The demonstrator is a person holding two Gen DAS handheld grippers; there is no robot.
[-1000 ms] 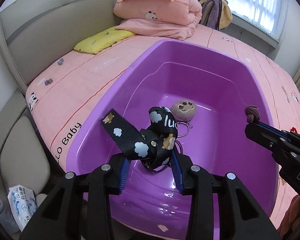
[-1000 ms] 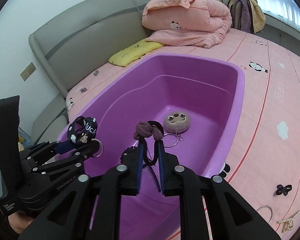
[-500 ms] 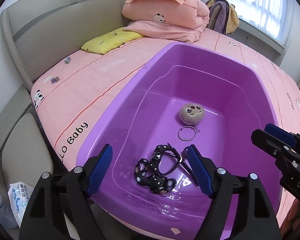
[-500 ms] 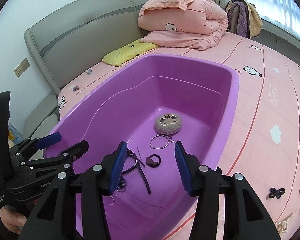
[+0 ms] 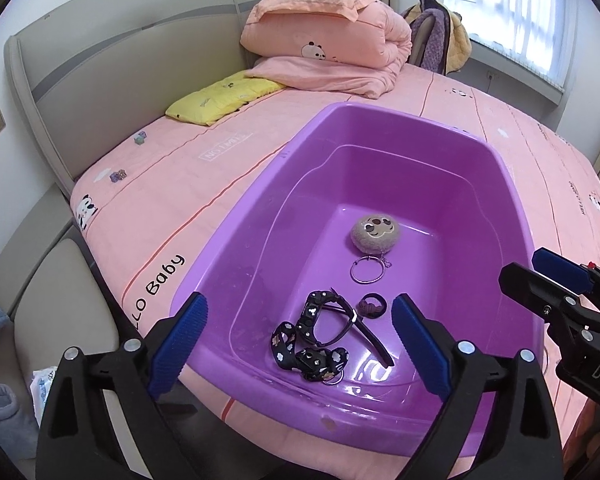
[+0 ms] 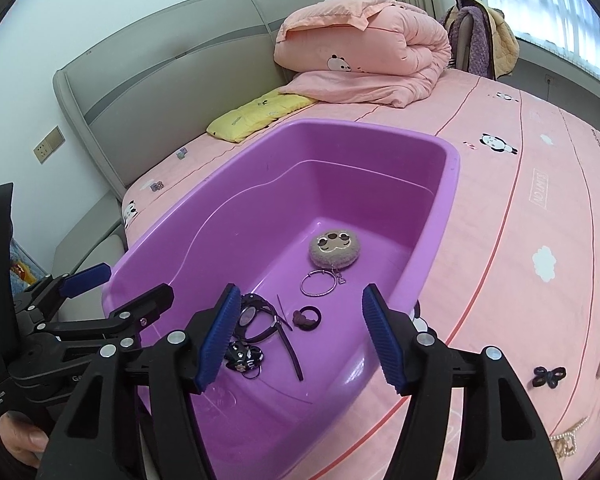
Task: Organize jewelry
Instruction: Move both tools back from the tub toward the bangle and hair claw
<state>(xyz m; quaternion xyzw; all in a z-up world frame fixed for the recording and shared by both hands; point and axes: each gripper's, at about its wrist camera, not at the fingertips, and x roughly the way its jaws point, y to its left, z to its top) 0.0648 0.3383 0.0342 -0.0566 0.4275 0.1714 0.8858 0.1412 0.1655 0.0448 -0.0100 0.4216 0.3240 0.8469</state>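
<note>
Glossy purple tub (image 5: 512, 184): patterned lanyard (image 5: 308, 354) and knotted hair tie (image 6: 306, 317) now lying released; left gripper (image 5: 298, 344) and right gripper (image 6: 298, 336) gaping empty.

You have one purple plastic tub (image 5: 236, 236) on the pink bed sheet (image 5: 172, 184). Inside it, count five items:

- one round tan plush keychain with a face (image 5: 375, 232)
- one thin metal ring (image 5: 366, 271)
- one small dark brown hair tie (image 5: 371, 305)
- one pair of black-framed glasses (image 5: 332, 320)
- one black printed lanyard strap (image 5: 300, 354)

Outside the tub, on the sheet, you can count one black bow-shaped clip (image 6: 548, 376) and one pearl-trimmed piece (image 6: 568, 438), only partly in view. Further back lie one yellow pillow (image 5: 220, 96) and one folded pink quilt (image 5: 328, 52).
</note>
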